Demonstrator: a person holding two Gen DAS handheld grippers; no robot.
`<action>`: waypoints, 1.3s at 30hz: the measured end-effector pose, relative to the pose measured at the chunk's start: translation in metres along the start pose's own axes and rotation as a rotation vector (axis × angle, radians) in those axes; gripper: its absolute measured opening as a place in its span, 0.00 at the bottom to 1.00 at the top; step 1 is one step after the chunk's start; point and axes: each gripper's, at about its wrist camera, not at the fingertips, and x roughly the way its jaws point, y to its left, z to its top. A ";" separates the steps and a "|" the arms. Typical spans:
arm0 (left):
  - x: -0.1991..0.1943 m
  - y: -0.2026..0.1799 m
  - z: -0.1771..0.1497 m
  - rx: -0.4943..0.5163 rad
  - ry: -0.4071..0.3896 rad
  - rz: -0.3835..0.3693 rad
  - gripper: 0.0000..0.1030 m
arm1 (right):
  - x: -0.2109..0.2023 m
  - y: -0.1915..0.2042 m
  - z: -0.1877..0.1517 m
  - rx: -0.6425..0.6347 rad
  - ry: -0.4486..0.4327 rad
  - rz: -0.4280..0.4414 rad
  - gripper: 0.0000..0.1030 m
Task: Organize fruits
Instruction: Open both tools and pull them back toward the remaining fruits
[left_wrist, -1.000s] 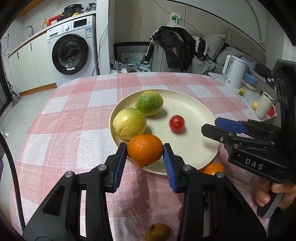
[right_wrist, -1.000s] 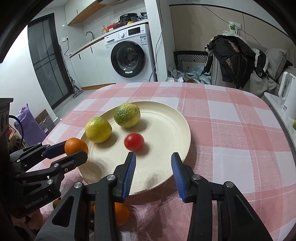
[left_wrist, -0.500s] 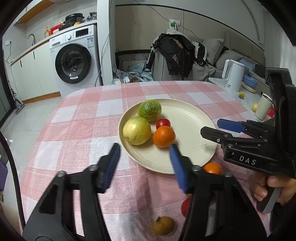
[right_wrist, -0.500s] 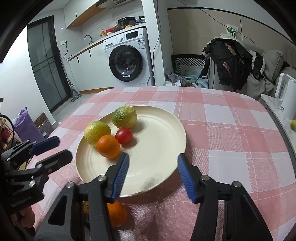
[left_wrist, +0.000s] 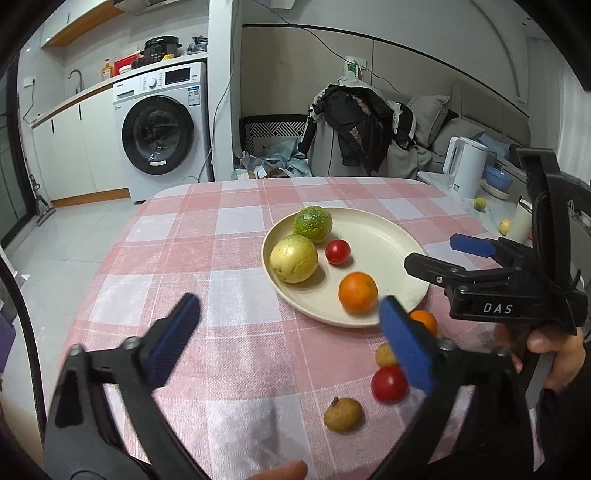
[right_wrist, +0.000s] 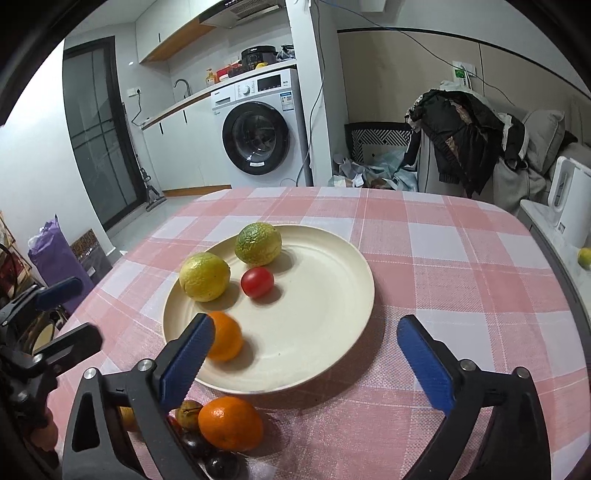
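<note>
Both the left gripper (left_wrist: 290, 330) and the right gripper (right_wrist: 306, 354) had their jaws spread wide and empty above the near edge of the cream plate (right_wrist: 332, 295), which held four fruits. The right gripper's left finger (right_wrist: 186, 358) partly hid an orange (right_wrist: 225, 336) on the plate, while small dark fruits (right_wrist: 221, 465) at the near edge were hard to make out. White letters "DAS" (left_wrist: 497, 308) showed on the right gripper's body.

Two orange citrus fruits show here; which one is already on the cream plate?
The orange citrus fruit near the cream plate's front rim. The other orange sits on the checked tablecloth.
</note>
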 end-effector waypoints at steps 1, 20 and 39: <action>-0.003 0.000 -0.002 -0.005 -0.005 0.000 0.99 | -0.001 0.000 0.000 -0.001 0.001 0.001 0.99; -0.057 -0.009 -0.031 0.018 -0.027 0.000 0.99 | -0.038 0.011 -0.018 -0.022 0.094 0.025 1.00; -0.044 -0.019 -0.043 0.049 0.009 0.018 0.99 | -0.048 0.039 -0.040 -0.200 0.170 0.024 1.00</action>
